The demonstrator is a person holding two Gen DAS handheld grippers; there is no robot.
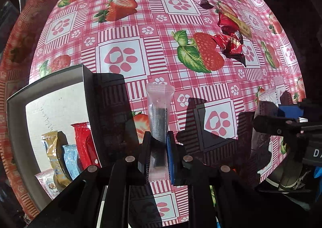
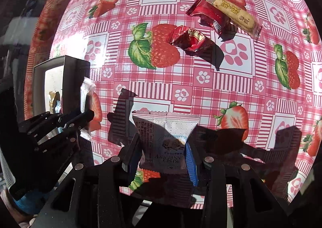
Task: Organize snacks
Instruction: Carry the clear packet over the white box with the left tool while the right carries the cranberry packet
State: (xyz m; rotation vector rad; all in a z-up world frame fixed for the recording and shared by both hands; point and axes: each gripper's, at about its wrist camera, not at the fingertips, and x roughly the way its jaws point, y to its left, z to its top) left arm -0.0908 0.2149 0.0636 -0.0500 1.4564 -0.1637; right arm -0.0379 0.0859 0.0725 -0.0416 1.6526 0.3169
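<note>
Snacks: a clear packet (image 1: 159,119) with a dark stick inside is pinched upright in the left gripper (image 1: 158,143), just right of the open box (image 1: 50,95) at eight o'clock, which holds several packets. The right gripper (image 2: 164,147) pinches a white cranberry packet (image 2: 167,137). Red wrappers (image 2: 191,39) lie on the tablecloth (image 1: 181,79) at one o'clock.

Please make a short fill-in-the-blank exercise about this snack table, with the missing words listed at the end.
1. The left gripper is shut on a ____ plastic snack packet.
2. The right gripper is shut on a white ____ snack packet.
3. The black box already holds a gold, a light blue and a ____ packet.
4. The tablecloth shows paw prints and ____.

Missing words: clear; cranberry; red; strawberries
</note>
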